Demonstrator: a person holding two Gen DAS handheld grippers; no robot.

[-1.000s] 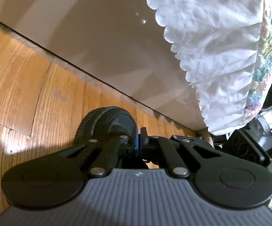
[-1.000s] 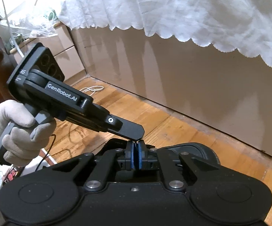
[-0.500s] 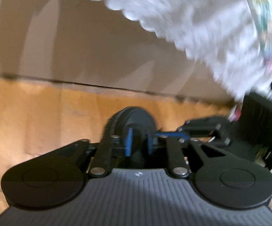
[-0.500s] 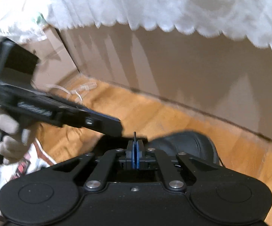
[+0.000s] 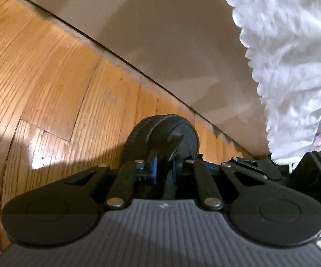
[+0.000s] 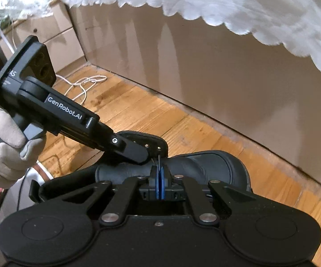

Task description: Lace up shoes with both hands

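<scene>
Left claw [image 5: 163, 169] parted, right claw [image 6: 160, 183] clamped.

Bare floor [image 5: 49, 71] left; shoe [image 5: 164, 138] ahead

shoe [image 5: 162, 133]: mostly hidden by left gripper [image 5: 163, 169] | cloth [image 5: 293, 55]: blurred, cut off

Left gripper [image 6: 138, 155]: black, white "GenRobot.AI" lettering, silver screws. Right gripper [image 6: 159, 185]: black, blue pads. Pale fabric glove [image 6: 7, 142].
</scene>
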